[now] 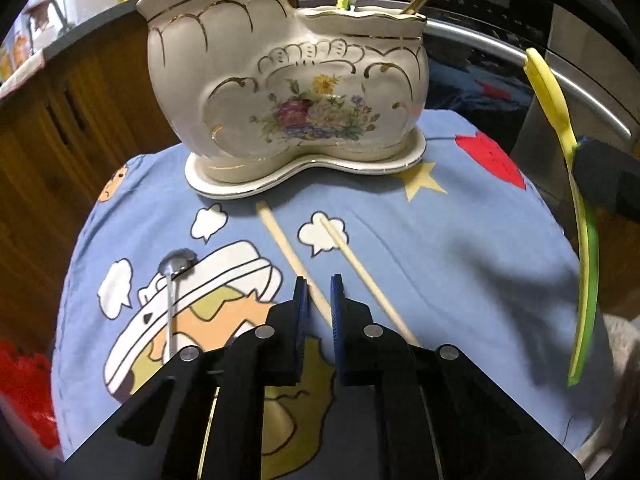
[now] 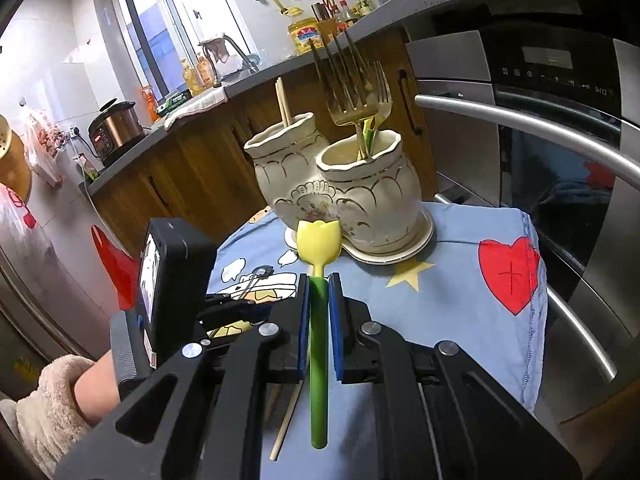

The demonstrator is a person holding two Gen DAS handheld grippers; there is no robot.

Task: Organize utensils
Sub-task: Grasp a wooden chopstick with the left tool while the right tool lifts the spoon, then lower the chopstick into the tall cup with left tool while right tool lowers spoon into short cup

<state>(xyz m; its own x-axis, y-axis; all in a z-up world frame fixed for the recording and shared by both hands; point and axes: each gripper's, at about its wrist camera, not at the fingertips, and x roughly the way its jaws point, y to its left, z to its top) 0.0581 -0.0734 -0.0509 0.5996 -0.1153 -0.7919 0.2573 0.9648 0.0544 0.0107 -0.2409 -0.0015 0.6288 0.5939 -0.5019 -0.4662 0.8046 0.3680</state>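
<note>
Utensils scattered over cartoon cloth (image 1: pixel 460 240) before ceramic holder (image 1: pixel 288 92), oven (image 2: pixel 560 128) behind: chopsticks (image 1: pixel 360 268), spoon (image 1: pixel 172 280). Left gripper (image 1: pixel 319 284) narrowed onto one chopstick (image 1: pixel 280 236). Right gripper (image 2: pixel 319 284) clamping tulip spoon (image 2: pixel 319 320).

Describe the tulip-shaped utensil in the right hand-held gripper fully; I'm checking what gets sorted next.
The tulip utensil looks like plastic: a pale yellow, notched, tulip-shaped head on a straight green stem handle. The right hand-held gripper is shut on the upper stem just below the head, blue pads pressing both sides. It is held off the blue cartoon cloth, head pointing toward the ceramic holder and not touching it.
</note>
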